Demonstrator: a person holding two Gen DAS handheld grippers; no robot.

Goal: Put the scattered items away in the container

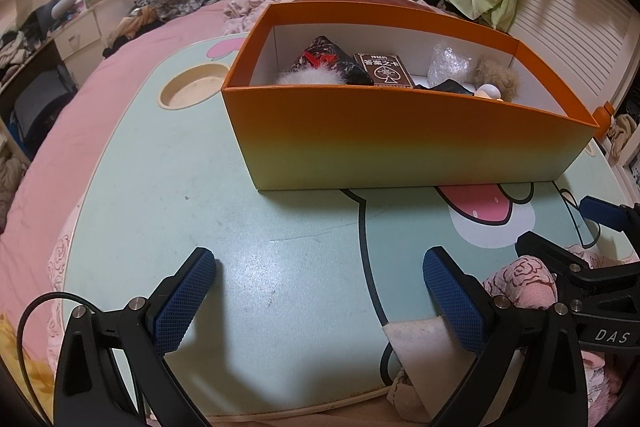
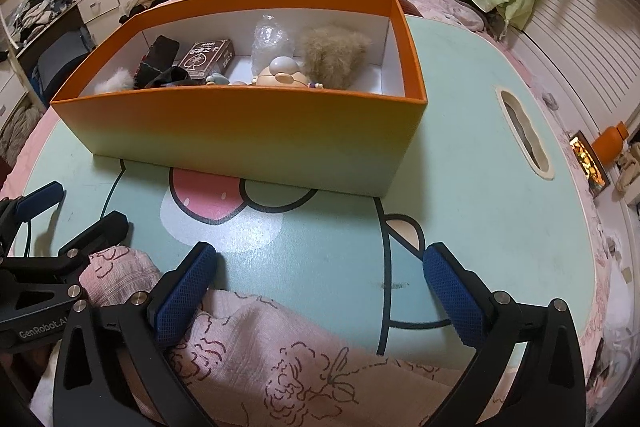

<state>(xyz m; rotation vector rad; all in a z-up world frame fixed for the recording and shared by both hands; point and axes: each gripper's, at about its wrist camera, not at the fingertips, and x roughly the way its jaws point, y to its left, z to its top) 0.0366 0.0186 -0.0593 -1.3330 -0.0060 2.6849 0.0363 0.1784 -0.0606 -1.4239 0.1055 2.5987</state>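
Orange box (image 1: pixel 400 143) sits mid-frame on the mint cartoon-print lap table (image 1: pixel 248 227), open top. Inside, from the left of the left wrist view: white fluff (image 1: pixel 308 78), black-and-red pouch (image 1: pixel 332 61), brown card box (image 1: pixel 383 70), crumpled clear plastic (image 1: pixel 447 61), tan fur ball (image 1: pixel 496 75). Right wrist view adds a cream figurine (image 2: pixel 282 73).

Left gripper (image 1: pixel 320 297), lower frame: jaws spread wide, nothing between.

Right gripper (image 2: pixel 320 297): jaws spread wide, empty, over pink rose-print fabric (image 2: pixel 256 347).

A mint cartoon-printed table (image 1: pixel 168 195) carries the orange box (image 1: pixel 400 143).
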